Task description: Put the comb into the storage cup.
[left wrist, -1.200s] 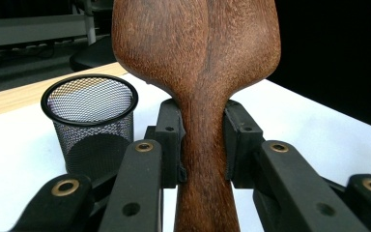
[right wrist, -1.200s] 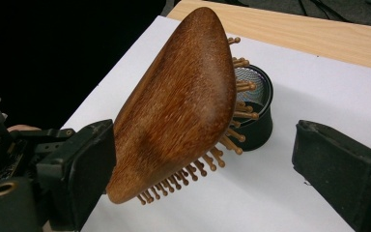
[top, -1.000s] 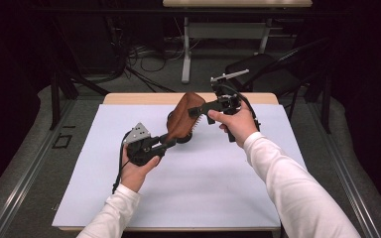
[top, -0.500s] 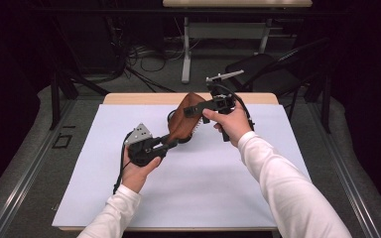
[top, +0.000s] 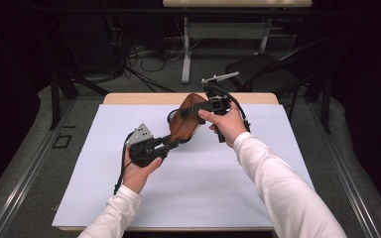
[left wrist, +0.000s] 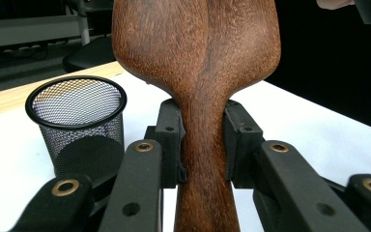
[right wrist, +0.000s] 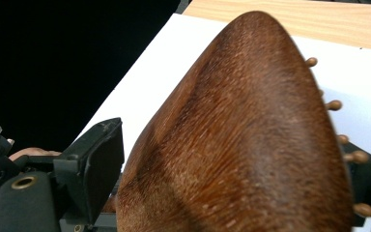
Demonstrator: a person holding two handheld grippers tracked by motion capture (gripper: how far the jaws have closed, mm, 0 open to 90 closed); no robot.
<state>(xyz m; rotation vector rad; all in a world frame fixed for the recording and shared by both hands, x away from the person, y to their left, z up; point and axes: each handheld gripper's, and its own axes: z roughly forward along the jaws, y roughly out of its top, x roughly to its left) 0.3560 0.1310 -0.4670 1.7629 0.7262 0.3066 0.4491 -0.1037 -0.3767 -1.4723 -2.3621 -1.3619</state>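
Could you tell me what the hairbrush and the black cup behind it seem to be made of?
The hairbrush looks like solid wood, reddish brown with a smooth satin finish: fine grain lines run along its handle and back. Its pins seem wooden too, with rounded tips. The cup appears to be black metal mesh: you can see through its woven wall, under a solid rim.

— What's the thing in hand?

— A wooden hairbrush (top: 184, 121), dark reddish-brown, with a smooth, grained, rounded back and a narrow handle.

— How does it sit?

— Lifted off the white counter (top: 188, 188), raised at a slant toward the far edge, back uppermost. Its handle (left wrist: 204, 159) is clamped at the neck.

— Bristles?

— Round-tipped wooden pins (right wrist: 334, 105) along the head's edge, facing the counter.
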